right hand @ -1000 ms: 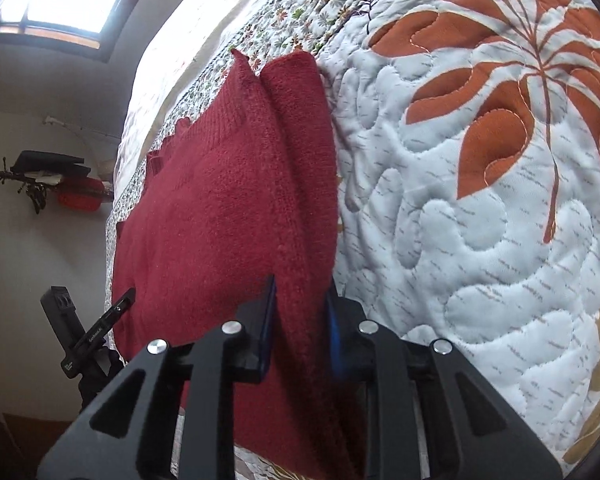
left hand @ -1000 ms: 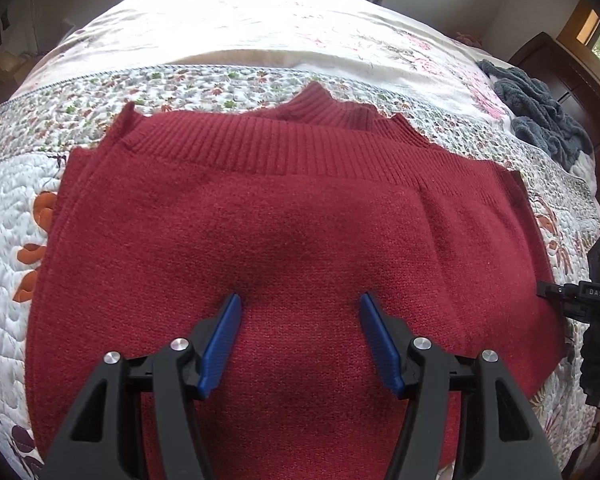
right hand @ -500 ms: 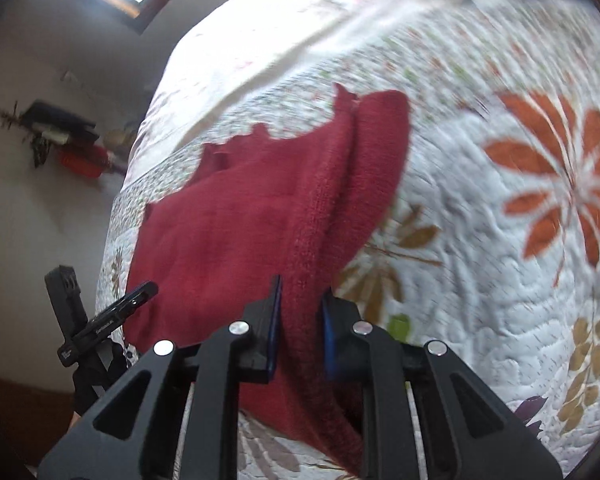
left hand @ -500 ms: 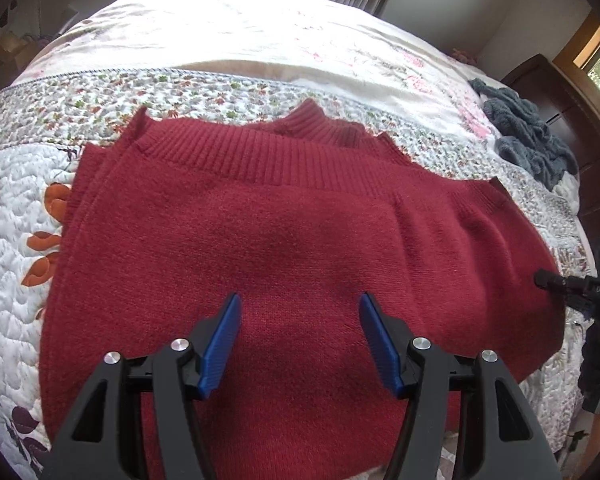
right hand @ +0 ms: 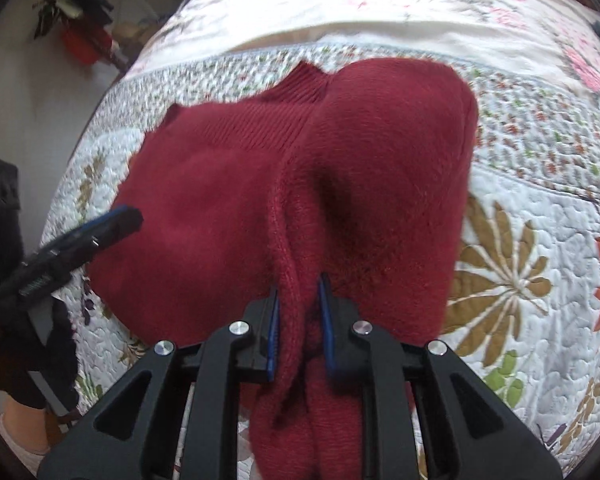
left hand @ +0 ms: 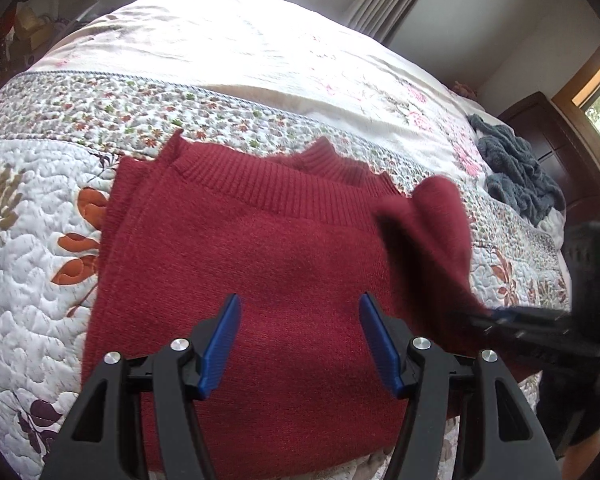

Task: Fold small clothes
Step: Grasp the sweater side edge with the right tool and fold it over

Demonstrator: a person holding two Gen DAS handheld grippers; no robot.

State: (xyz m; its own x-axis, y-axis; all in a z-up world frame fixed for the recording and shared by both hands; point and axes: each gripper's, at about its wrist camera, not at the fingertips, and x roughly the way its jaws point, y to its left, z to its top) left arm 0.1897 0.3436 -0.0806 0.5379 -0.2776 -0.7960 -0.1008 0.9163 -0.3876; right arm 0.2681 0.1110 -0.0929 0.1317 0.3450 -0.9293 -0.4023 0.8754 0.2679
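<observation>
Two grippers work over one red sweater [left hand: 260, 264] that lies on a quilted bedspread [left hand: 32, 216] with orange and brown leaf patterns. In the left wrist view, the left gripper [left hand: 300, 340] hangs just above the middle of the sweater with its blue-padded fingers [left hand: 220, 344] spread wide apart and nothing between them. The ribbed hem of the sweater runs across the far side of the garment, and a ribbed collar peeks out behind it. At the right side of that view, one edge of the sweater is lifted off the bed into a blurred, raised fold [left hand: 436, 232], and the black body of the other tool reaches in beneath it.

In the right wrist view, the right gripper [right hand: 300, 320] pinches a seamed edge of the sweater [right hand: 228, 208] tightly between its fingers, with bunched fabric hanging below them. The lifted cloth arches up and forward over the flat part of the garment, casting a dark shadow in its hollow. The left gripper [right hand: 116, 220] shows at the left of this view, over the sweater's near edge.

A grey-blue fuzzy blanket [left hand: 516, 176] lies crumpled at the far right of the bed, well apart from the sweater, near a dark wooden headboard [left hand: 548, 140].
</observation>
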